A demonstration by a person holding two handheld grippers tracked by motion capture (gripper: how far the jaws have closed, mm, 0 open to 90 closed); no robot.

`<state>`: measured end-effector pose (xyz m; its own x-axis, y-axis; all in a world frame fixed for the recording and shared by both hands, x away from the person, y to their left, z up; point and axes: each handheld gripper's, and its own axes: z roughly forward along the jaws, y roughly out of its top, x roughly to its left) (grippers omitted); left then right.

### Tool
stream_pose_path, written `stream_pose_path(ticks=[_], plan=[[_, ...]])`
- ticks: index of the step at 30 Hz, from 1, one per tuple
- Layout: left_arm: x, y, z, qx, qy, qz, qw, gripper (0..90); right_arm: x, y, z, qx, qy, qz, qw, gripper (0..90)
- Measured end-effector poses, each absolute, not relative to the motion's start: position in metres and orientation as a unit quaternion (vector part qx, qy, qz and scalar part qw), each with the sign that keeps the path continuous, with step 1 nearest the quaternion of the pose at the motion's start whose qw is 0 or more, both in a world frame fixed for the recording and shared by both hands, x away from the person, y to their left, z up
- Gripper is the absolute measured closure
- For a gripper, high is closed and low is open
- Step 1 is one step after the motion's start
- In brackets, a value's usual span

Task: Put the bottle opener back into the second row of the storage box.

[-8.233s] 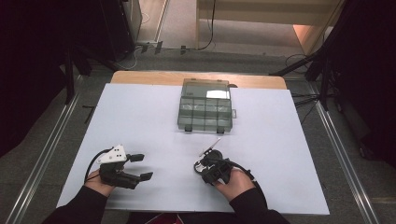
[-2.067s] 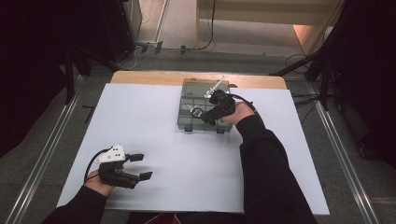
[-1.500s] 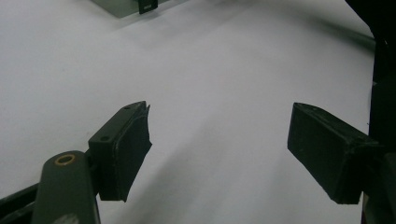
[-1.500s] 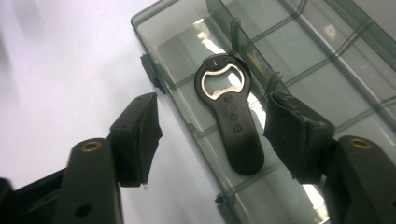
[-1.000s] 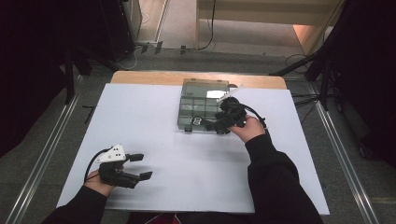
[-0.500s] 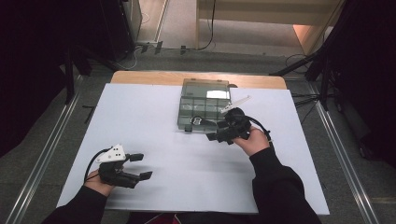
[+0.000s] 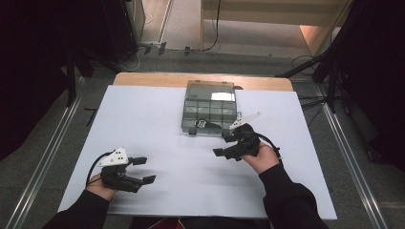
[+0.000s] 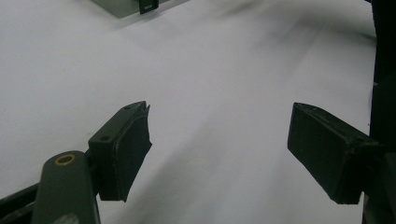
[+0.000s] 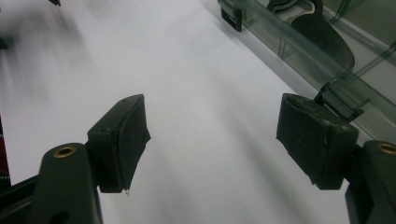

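Observation:
A clear compartment box [image 7: 210, 102] sits at the far middle of the white table [image 7: 157, 119]. A black curved part [image 7: 205, 124] lies in one of its front compartments, and it also shows through the box wall as a black part [image 9: 322, 32]. My right gripper [image 7: 223, 145] hovers just in front of the box's near right corner, open and empty. In its own view the right gripper [image 9: 212, 140] has the box [image 9: 299, 51] to its right. My left gripper [image 7: 144, 170] rests open and empty near the front left, and the left gripper [image 8: 219, 149] faces bare table.
Two black latches [image 7: 192, 130] stick out from the box's front wall; one latch [image 9: 236, 18] is close to my right gripper. The wooden table edge [image 7: 143, 78] lies behind the white sheet. Dark stands and cables ring the table.
My right gripper has drawn back from over the box toward the person and now sits in front of it. The left gripper has stayed put.

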<state>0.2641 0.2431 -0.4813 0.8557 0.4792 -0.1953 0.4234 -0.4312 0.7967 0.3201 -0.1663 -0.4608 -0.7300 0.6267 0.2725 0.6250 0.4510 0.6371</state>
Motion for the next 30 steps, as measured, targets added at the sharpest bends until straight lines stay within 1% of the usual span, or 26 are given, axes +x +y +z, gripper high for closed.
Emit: stream_pose_path(ticks=[8, 15, 30], plan=[[0.264, 0.243, -0.481, 0.845, 0.267, 0.03, 0.462, 21.1, 0.303, -0.176, -0.466, 0.358, 0.852, 0.381, 0.016, 25.8], [0.264, 0.243, -0.481, 0.845, 0.267, 0.031, 0.462, 21.1, 0.288, -0.188, -0.468, 0.361, 0.846, 0.392, 0.017, 25.8], [0.264, 0.243, -0.481, 0.845, 0.267, 0.03, 0.462, 21.1, 0.271, -0.213, -0.48, 0.372, 0.842, 0.391, 0.028, 25.5]])
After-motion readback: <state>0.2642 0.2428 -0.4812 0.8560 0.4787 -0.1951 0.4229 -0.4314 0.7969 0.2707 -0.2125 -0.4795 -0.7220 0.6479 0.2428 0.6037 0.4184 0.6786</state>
